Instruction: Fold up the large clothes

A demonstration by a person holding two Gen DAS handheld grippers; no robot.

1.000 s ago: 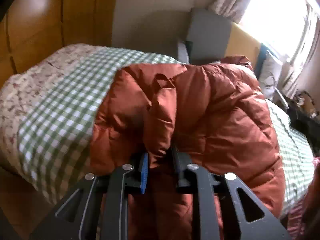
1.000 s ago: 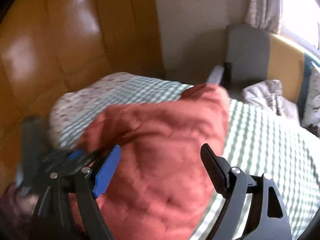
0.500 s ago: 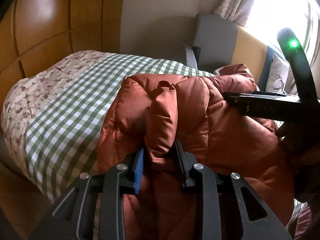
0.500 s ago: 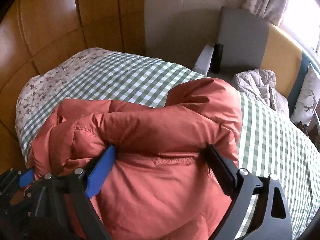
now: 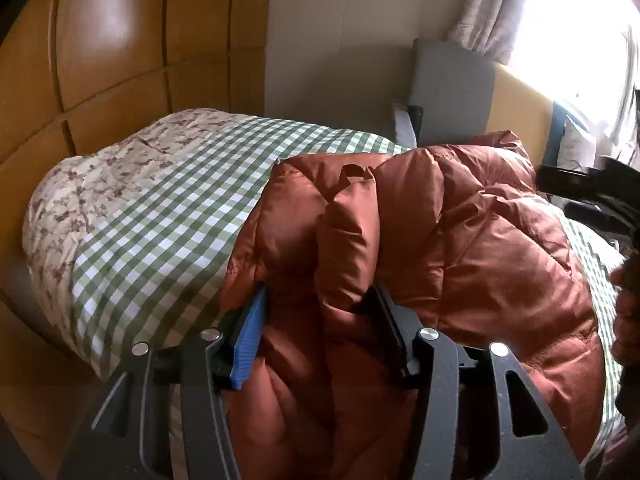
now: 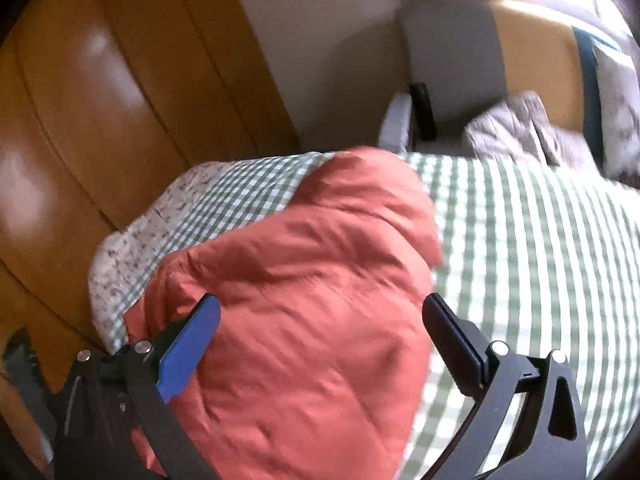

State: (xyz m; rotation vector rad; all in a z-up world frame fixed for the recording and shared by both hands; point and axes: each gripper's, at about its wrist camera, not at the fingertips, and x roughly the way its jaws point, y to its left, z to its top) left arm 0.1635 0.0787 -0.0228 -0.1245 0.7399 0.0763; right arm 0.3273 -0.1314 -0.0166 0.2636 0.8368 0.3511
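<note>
A rust-orange puffer jacket (image 5: 460, 240) lies bunched on the green-checked bed (image 5: 160, 220). My left gripper (image 5: 318, 324) is at the jacket's near edge. Its jaws stand partly apart, and an upright fold of the jacket (image 5: 352, 232) rises between them, brushing both pads. In the right wrist view the jacket (image 6: 312, 300) is blurred. My right gripper (image 6: 320, 344) hovers over it, wide open, with nothing pinched between its fingers. The right gripper (image 5: 580, 184) also shows as a dark shape at the right edge of the left wrist view.
The bed's near corner carries a floral quilt (image 5: 100, 184). Wooden wardrobe panels (image 5: 120, 60) stand to the left. A grey chair (image 6: 452, 60) sits at the bed's far end, beside a grey quilted garment (image 6: 516, 128). A person's hand (image 5: 628, 300) is at the right.
My left gripper's jaws have spread wider around the jacket fold. The right gripper has lifted off the jacket roll it straddled and swung, leaving the view blurred.
</note>
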